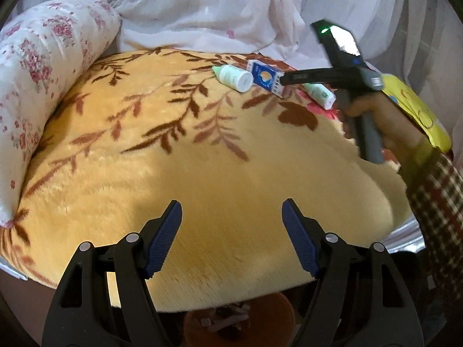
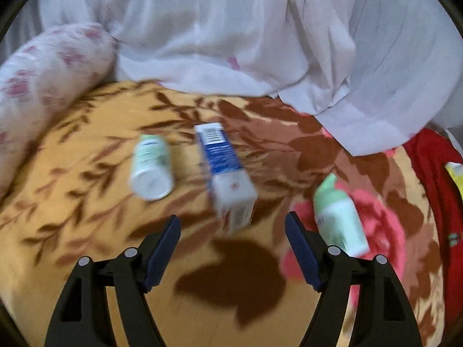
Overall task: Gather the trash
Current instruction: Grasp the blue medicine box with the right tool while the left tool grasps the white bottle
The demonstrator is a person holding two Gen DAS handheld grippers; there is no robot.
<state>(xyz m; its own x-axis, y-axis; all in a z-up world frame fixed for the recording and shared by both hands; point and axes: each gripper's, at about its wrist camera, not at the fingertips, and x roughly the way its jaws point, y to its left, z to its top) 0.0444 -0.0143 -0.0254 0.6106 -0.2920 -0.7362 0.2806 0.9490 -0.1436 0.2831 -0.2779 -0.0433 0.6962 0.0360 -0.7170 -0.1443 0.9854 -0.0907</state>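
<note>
Three pieces of trash lie on a yellow leaf-patterned blanket (image 1: 202, 159): a white-green bottle (image 1: 233, 77), a blue-white carton (image 1: 267, 78) and a second white-green bottle (image 1: 321, 94). In the right wrist view the carton (image 2: 224, 173) lies just ahead of my open right gripper (image 2: 233, 225), with one bottle (image 2: 152, 167) to its left and the other (image 2: 338, 217) beside the right finger. My left gripper (image 1: 231, 217) is open and empty over bare blanket, far from the trash. The right gripper's body (image 1: 335, 66) hovers over the items.
A floral bolster pillow (image 1: 37, 66) lies along the left. White sheer fabric (image 1: 217, 8) is heaped behind the blanket. An orange bin (image 1: 240, 321) with scraps stands below the bed's front edge. Red cloth (image 2: 431, 173) lies at the right.
</note>
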